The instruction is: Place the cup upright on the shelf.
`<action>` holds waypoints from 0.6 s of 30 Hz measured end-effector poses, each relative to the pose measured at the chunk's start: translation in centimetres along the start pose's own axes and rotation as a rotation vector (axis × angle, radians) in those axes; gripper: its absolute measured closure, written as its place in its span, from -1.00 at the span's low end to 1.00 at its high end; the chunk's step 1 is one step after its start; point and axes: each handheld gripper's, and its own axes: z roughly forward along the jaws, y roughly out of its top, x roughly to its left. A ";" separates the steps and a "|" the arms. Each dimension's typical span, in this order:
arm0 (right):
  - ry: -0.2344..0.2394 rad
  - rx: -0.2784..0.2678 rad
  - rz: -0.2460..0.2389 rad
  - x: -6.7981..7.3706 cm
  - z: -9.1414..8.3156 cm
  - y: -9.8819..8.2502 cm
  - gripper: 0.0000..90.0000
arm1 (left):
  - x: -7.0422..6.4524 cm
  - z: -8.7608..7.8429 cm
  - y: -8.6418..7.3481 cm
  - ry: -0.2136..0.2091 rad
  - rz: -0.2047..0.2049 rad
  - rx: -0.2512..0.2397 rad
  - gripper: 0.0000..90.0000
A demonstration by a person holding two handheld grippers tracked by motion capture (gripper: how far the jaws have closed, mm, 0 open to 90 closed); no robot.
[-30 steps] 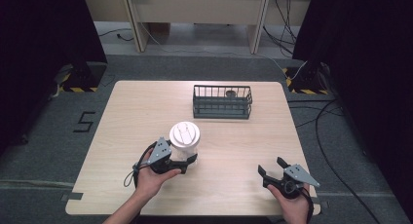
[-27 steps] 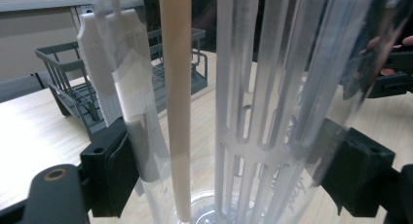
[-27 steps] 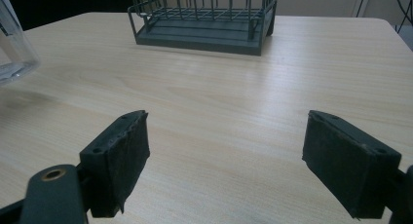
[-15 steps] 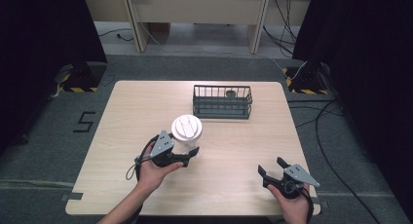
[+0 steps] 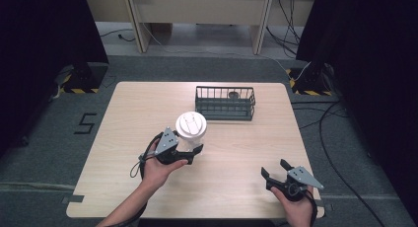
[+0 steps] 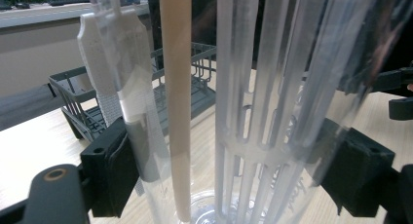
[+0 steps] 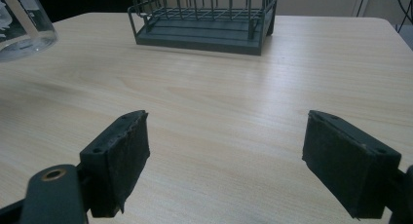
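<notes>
A clear plastic cup with a white lid stands upright left of the table's middle, and my left gripper is shut on its lower wall. In the left gripper view both black pads press the cup, which holds a beige straw and white ribbed pieces. Whether the cup rests on the table or hangs just above it, I cannot tell. My right gripper sits open near the front right edge, with bare tabletop between its jaws. The cup's base shows far off to the left.
A dark wire basket stands at the back middle of the wooden table, with a small round object inside. The basket lies straight ahead of my right gripper. Dark floor and cables surround the table.
My left gripper has carried the cup a little farther from the person, toward the basket. The right gripper has stayed where it was, still open.
</notes>
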 end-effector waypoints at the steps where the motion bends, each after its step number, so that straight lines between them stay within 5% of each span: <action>1: 0.000 0.000 -0.001 0.0 0.0 0.0 -0.60 | 0.0 0.1 0.1 -0.001 -0.002 -0.002 -0.60; 18: -0.001 0.000 0.000 0.0 0.0 0.0 -0.60 | 0.6 1.3 1.3 0.006 0.003 -0.015 -0.60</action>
